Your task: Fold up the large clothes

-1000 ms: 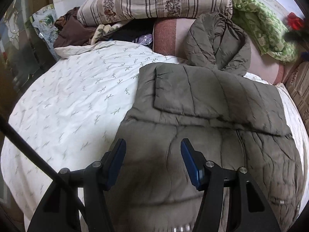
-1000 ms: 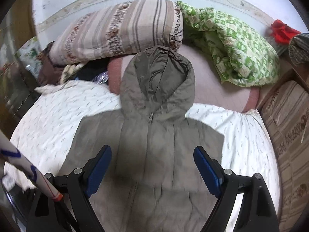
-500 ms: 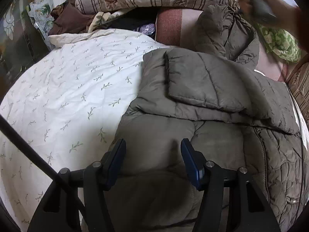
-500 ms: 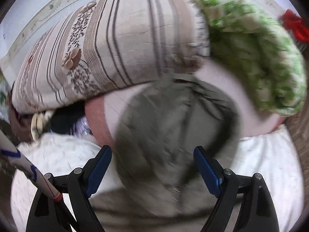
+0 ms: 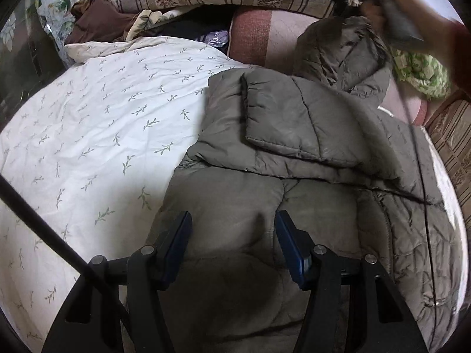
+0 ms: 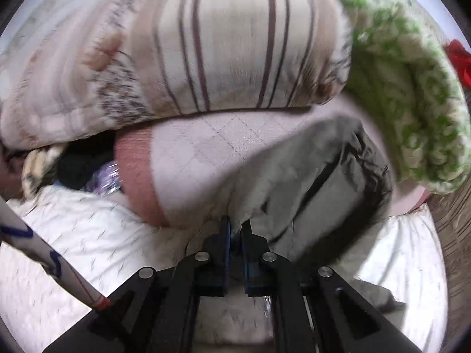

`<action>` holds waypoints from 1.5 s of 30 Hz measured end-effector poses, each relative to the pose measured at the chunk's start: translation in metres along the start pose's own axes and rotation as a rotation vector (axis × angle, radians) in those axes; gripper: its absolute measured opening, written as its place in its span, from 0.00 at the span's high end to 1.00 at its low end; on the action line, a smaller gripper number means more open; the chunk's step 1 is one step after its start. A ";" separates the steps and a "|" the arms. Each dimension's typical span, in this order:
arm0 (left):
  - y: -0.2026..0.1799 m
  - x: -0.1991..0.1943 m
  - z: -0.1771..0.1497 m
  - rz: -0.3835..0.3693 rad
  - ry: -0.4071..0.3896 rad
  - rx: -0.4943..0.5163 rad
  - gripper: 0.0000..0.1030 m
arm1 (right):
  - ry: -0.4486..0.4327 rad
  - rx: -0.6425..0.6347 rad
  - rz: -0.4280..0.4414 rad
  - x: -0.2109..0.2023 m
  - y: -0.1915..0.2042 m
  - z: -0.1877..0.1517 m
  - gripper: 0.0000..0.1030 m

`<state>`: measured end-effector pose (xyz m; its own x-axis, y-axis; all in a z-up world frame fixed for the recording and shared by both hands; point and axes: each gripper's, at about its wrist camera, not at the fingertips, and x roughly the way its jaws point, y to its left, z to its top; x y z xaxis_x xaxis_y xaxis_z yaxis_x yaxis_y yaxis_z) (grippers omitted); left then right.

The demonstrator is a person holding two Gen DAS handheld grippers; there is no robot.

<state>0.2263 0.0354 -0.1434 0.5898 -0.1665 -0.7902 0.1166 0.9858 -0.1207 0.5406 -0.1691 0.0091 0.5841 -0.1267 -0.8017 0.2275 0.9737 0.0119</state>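
Observation:
An olive quilted hooded jacket (image 5: 294, 182) lies on the white leaf-print bedspread (image 5: 97, 123), a sleeve folded across its chest. My left gripper (image 5: 232, 241) is open and empty, low over the jacket's lower body. My right gripper (image 6: 237, 229) is shut on the top edge of the jacket's hood (image 6: 318, 182), which is bunched and lifted off the pink bolster. In the left wrist view the hood (image 5: 344, 50) is at the far right, with the right gripper and hand blurred above it.
A striped floral pillow (image 6: 191, 50) lies on a pink bolster (image 6: 188, 170) at the head of the bed. A green patterned blanket (image 6: 412, 94) is at the right, dark clothes (image 5: 97, 20) at the far left. A brown striped cover (image 5: 453, 144) borders the right.
My right gripper moved forward to the hood and closed on its top edge. My left gripper moved a little forward over the jacket and stayed open.

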 end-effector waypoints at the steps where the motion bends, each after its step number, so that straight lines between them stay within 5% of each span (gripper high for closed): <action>1: 0.002 -0.001 0.001 -0.003 -0.001 -0.006 0.44 | -0.006 -0.001 0.020 -0.020 -0.002 -0.009 0.95; 6: 0.024 -0.012 0.007 0.026 -0.030 -0.069 0.44 | -0.024 -0.056 0.132 -0.115 -0.006 -0.074 0.95; 10: 0.049 -0.022 0.013 0.066 -0.063 -0.130 0.44 | 0.018 -0.102 0.208 -0.168 -0.004 -0.167 0.95; 13: 0.062 -0.024 0.015 0.109 -0.079 -0.156 0.44 | 0.093 -0.117 0.218 -0.163 0.003 -0.237 0.95; 17: 0.073 -0.023 0.015 0.147 -0.080 -0.183 0.44 | 0.188 -0.061 0.160 -0.097 0.014 -0.280 0.95; 21: 0.076 -0.025 0.010 0.182 -0.082 -0.176 0.44 | 0.223 -0.054 0.118 -0.058 0.023 -0.285 0.94; 24: 0.074 -0.026 0.009 0.185 -0.087 -0.165 0.44 | 0.260 -0.056 0.147 -0.068 0.018 -0.286 0.84; 28: 0.071 -0.023 0.011 0.172 -0.081 -0.147 0.44 | 0.216 -0.154 0.177 -0.124 0.001 -0.291 0.37; 33: 0.070 -0.026 0.010 0.143 -0.077 -0.149 0.44 | 0.043 -0.252 0.056 -0.183 -0.023 -0.262 0.37; 37: 0.072 -0.023 0.010 0.149 -0.077 -0.158 0.44 | -0.031 -0.155 -0.076 -0.160 -0.045 -0.203 0.37; 42: 0.073 -0.019 0.010 0.154 -0.064 -0.158 0.44 | 0.064 -0.015 -0.183 -0.060 -0.062 -0.179 0.37; 45: 0.071 -0.020 0.014 0.154 -0.070 -0.146 0.44 | 0.211 0.085 -0.077 -0.011 -0.061 -0.209 0.37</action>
<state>0.2339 0.1082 -0.1283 0.6461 -0.0100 -0.7631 -0.0933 0.9914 -0.0920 0.3576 -0.1880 -0.1081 0.3887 -0.1489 -0.9093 0.3350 0.9421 -0.0111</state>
